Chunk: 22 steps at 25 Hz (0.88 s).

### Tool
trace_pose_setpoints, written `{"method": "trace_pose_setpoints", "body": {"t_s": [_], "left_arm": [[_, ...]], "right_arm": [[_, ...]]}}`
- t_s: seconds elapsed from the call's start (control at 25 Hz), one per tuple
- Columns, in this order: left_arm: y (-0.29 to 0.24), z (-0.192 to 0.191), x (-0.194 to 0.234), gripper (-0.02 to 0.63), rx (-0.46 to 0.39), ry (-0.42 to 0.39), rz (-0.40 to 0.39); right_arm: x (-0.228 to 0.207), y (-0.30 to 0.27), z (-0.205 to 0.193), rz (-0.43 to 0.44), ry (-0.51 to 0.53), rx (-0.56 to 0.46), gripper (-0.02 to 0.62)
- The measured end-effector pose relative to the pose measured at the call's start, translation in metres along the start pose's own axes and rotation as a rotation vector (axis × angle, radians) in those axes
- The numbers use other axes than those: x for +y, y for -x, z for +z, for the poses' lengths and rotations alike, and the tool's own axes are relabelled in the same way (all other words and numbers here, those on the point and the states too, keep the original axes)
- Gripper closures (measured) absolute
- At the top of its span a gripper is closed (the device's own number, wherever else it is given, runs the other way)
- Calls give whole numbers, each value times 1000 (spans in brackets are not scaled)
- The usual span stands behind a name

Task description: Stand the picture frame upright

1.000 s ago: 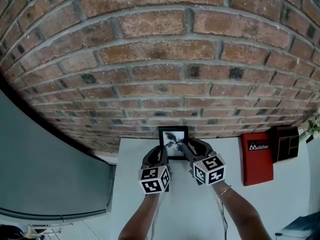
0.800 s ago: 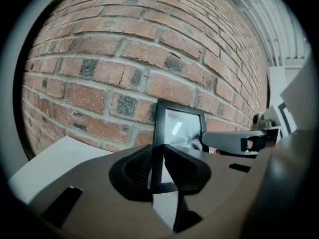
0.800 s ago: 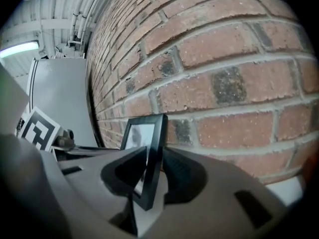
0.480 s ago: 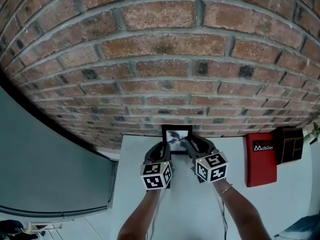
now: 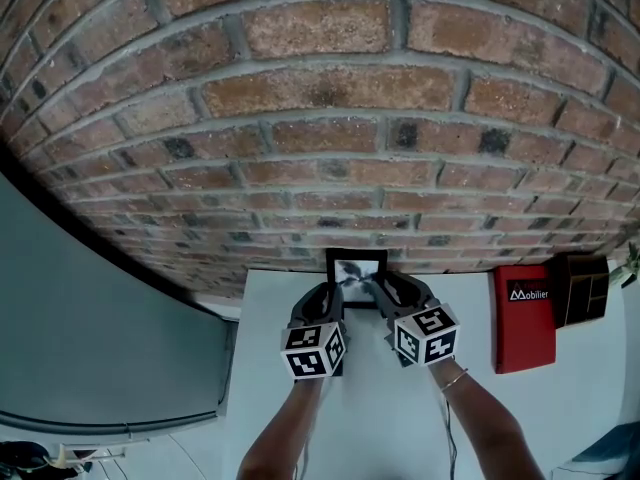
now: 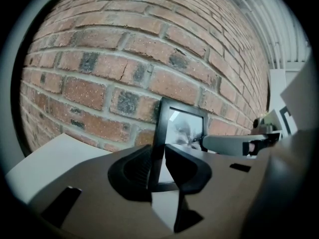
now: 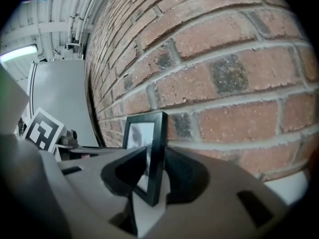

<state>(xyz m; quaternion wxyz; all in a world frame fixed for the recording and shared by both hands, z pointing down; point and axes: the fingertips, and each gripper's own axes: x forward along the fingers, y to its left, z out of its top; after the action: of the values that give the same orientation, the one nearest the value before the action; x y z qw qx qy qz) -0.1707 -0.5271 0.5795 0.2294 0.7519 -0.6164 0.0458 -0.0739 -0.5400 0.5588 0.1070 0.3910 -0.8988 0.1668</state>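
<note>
While picture frame (image 5: pixel 356 274) stood upright on table (image 5: pixel 380 418) by brick wall (image 5: pixel 320 118), I had right claw (image 7: pixel 155 171) clenched on one edge, steadying it; left claw (image 6: pixel 158 158) just eased open round other.

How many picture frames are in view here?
1. The black picture frame stands upright just in front of the brick wall at the white table's far edge. No other shows, though part of the table is out of view.
</note>
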Motion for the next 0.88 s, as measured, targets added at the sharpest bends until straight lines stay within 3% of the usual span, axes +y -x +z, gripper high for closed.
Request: {"method": "trace_pose_setpoints", "body": {"t_s": [0.2,0.64,0.88], "left_arm": [[5,4,-1,514,-12,-8,0],[41,16,-12,515,-39,-36,-1],[85,25,-35,531,-54,-81,-11]], "right_arm": [[2,4,-1,-18,23,1,494],[3,40,5,-116,-73,-28,494],[34,79,10,-92,-110,-29,495]]}}
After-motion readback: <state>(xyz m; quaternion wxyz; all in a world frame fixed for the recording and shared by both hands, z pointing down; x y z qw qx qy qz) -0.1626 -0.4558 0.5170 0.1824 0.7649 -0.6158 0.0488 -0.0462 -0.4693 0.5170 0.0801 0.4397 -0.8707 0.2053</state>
